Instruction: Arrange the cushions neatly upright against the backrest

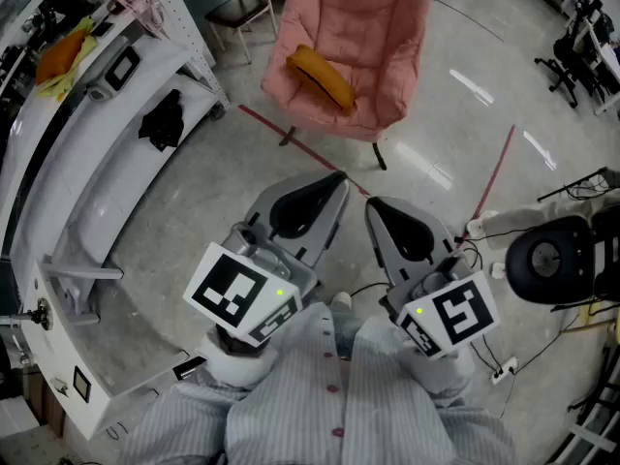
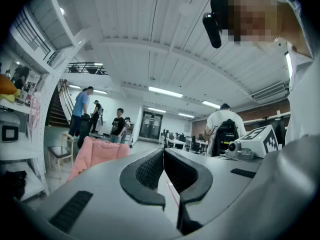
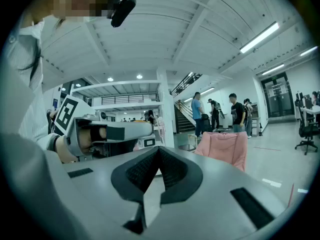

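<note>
Fingers (image 2: 145, 171) of the left gripper (image 1: 334, 180) and right gripper (image 1: 373, 206) are clenched empty above glossy grey floor (image 1: 194, 192); a padded pink fabric armchair (image 1: 368, 46) holds a yellow-orange cushion (image 1: 323, 76).

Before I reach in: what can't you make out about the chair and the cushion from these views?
- Pink chair: backrest top cut off by the head view's upper edge.
- Orange cushion: missing from both gripper views; the left gripper's and right gripper's own bodies cover the chair's seat.
- Black item on the white shelf: too small in the head view to name.
</note>
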`<act>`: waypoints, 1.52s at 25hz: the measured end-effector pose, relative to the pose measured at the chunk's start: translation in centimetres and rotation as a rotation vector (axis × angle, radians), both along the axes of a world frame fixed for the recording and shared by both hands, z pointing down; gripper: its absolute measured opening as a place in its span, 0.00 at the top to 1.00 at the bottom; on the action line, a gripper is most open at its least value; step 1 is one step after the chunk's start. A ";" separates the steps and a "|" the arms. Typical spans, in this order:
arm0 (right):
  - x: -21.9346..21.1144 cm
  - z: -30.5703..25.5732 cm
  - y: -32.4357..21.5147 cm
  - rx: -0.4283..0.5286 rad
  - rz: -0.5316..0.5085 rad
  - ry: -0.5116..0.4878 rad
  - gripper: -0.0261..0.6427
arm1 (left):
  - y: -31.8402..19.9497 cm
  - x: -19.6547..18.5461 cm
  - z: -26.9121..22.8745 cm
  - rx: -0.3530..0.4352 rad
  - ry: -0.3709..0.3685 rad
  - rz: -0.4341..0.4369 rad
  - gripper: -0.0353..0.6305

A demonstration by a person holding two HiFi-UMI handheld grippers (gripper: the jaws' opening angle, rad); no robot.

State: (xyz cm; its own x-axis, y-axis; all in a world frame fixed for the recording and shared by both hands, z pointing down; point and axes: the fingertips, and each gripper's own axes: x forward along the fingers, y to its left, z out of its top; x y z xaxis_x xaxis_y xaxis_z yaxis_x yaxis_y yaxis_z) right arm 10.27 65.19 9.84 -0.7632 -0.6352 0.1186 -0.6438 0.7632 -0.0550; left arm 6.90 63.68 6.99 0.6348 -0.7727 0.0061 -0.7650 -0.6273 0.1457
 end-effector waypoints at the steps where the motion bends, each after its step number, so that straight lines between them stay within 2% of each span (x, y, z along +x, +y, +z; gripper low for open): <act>1: 0.0 0.0 0.1 -0.003 -0.001 0.000 0.94 | 0.1 0.0 0.1 -0.003 0.000 -0.004 0.93; 16: 0.3 0.3 2.1 -0.009 -0.054 -0.005 0.94 | 2.5 -0.4 0.6 -0.009 -0.006 -0.075 0.93; 22: -1.3 0.4 1.1 -0.015 -0.081 -0.006 0.94 | 1.4 -2.4 0.7 -0.013 0.002 -0.116 0.93; 31: -5.4 1.0 -6.4 -0.023 -0.067 0.009 0.94 | -6.3 -7.0 1.4 -0.014 0.019 -0.111 0.93; 38: -8.6 0.9 -14.2 -0.024 0.001 0.018 0.94 | -14.4 -10.1 1.6 -0.024 0.015 -0.046 0.93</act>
